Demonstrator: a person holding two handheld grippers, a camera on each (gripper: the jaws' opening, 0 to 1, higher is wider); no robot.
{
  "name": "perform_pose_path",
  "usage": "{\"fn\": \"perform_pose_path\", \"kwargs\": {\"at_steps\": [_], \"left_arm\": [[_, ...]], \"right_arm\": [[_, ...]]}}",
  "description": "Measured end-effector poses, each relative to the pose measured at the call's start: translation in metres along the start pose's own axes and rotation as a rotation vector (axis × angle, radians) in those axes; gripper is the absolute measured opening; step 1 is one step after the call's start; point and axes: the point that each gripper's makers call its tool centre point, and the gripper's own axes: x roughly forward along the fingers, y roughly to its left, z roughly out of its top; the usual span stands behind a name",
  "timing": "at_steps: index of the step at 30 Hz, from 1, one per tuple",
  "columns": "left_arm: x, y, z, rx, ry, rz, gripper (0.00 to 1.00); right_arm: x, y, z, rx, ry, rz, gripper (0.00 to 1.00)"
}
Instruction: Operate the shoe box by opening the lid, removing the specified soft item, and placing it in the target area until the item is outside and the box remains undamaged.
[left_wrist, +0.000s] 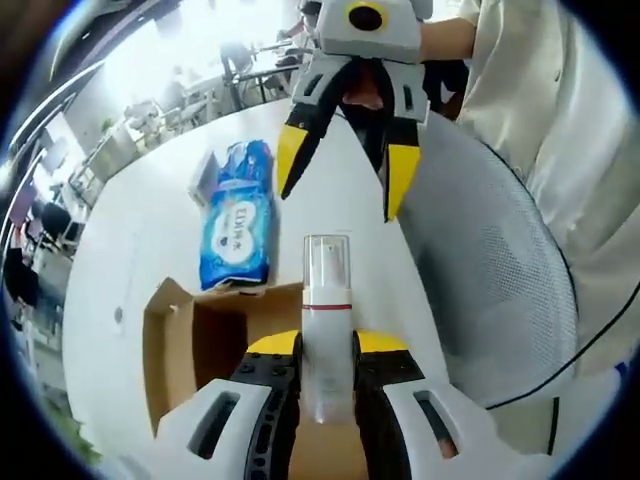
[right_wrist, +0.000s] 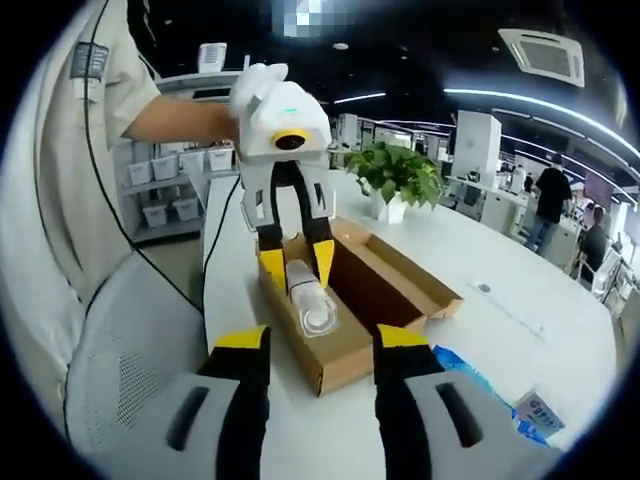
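My left tongs (left_wrist: 327, 352) gripped a white pump bottle (left_wrist: 326, 320) above the open shoe box (right_wrist: 352, 290) on the white counter (right_wrist: 520, 330). My right tongs (right_wrist: 320, 345) stood open, near the box's near edge. The left gripper view showed a blue tissue pack (left_wrist: 237, 222) beyond the box; the right gripper view, a potted plant (right_wrist: 397, 178).

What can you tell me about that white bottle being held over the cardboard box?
The bottle is a slim white pump bottle with a clear cap and a thin red band below it, plastic by the look. The left gripper has its yellow-tipped jaws shut on its body, holding it above the open cardboard box, cap pointing away towards the open right gripper.
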Motion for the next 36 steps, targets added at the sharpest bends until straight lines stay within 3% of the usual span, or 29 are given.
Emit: {"fn": "perform_pose_path", "kwargs": {"at_steps": [14, 36], "left_arm": [[0.002, -0.012, 0.031, 0.060, -0.087, -0.048, 0.17], [0.002, -0.011, 0.033, 0.131, -0.113, -0.046, 0.17]], "right_arm": [[0.001, 0.010, 0.006, -0.046, -0.006, 0.040, 0.19], [-0.001, 0.010, 0.004, -0.034, 0.035, 0.047, 0.17]]}}
